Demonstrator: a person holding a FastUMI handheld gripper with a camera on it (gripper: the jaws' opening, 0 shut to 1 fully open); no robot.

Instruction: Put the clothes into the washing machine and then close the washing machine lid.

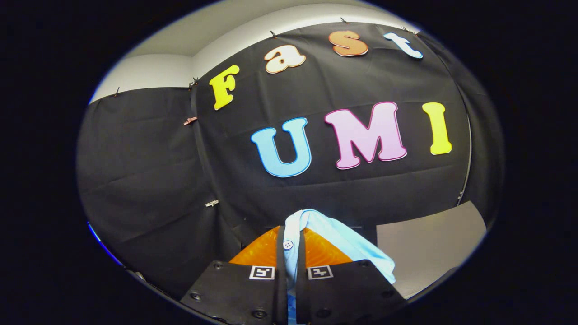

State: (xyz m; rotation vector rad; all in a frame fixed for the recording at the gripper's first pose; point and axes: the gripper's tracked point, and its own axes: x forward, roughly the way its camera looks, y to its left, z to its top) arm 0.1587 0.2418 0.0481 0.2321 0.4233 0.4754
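**Figure: Light-blue garment pinched between the gripper's fingers, held aloft before the booth wall**

The garment [311, 239], a light-blue shirt with a white button [287, 244] on the strip between the fingers, is clamped in the narrow gap of the gripper [291, 246]. Both fingers are drawn close together and press on the cloth from either side. A fold bulges up past the fingertips, and the rest drapes down over the right-hand finger, hanging loose. Judged from its folds and droop, the cloth is thin, light and wholly limp: it keeps no shape, will trail and swing when carried, and could snag on a rim or slip out if only a single layer is pinched. A bunched fold or a seam, such as the buttoned edge held here, appears the surest place to grip. Beyond the fingers hangs the black cloth wall [149, 180], with a pale grey surface [429, 243] low to the right of the garment. The washing machine's whereabouts cannot be told from this view.
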